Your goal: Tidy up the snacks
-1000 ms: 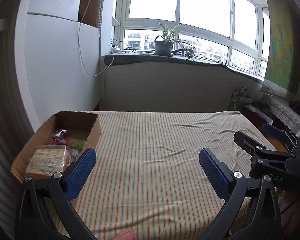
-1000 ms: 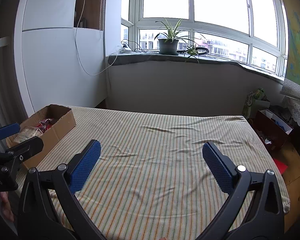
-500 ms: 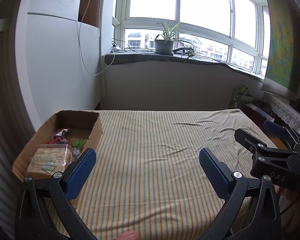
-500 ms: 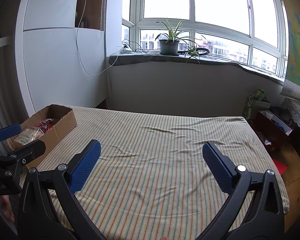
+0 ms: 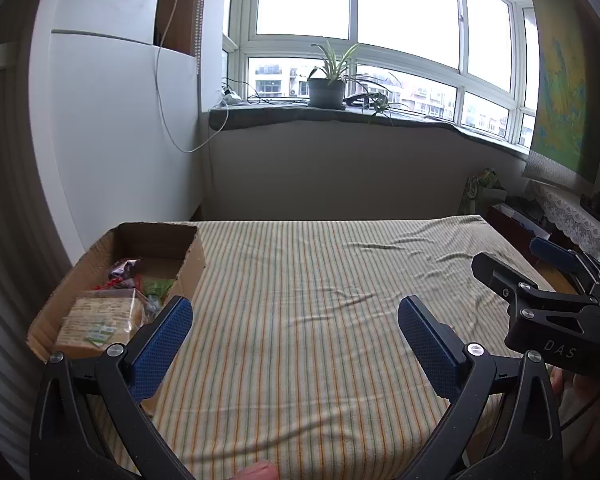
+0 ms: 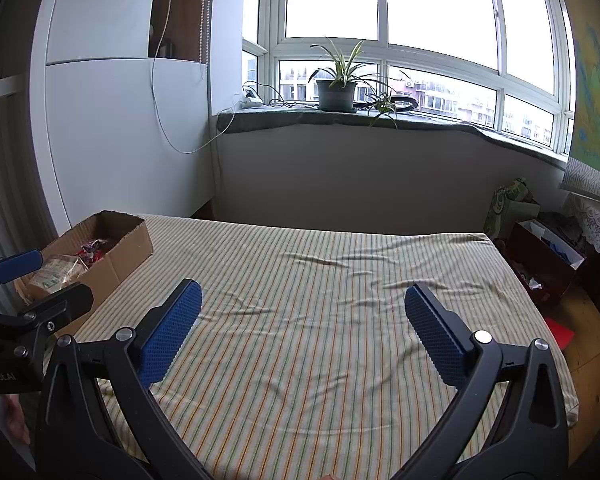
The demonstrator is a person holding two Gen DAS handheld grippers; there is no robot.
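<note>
Fingers of left gripper [image 5: 296,336] and right gripper [image 6: 302,324] spread apart, empty; snack packets [image 5: 100,316] already in brown cardboard box [image 5: 192,264]; striped bedsheet [image 5: 320,300] bare, task looks finished.

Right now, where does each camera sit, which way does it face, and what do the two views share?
Left wrist: on the left gripper, facing the window; own open fingers, right gripper at right, a fingertip below.
Right wrist: on the right gripper, same heading; own open fingers, left gripper at left.
Shared: striped bed, cardboard box of snacks, potted plant.
</note>
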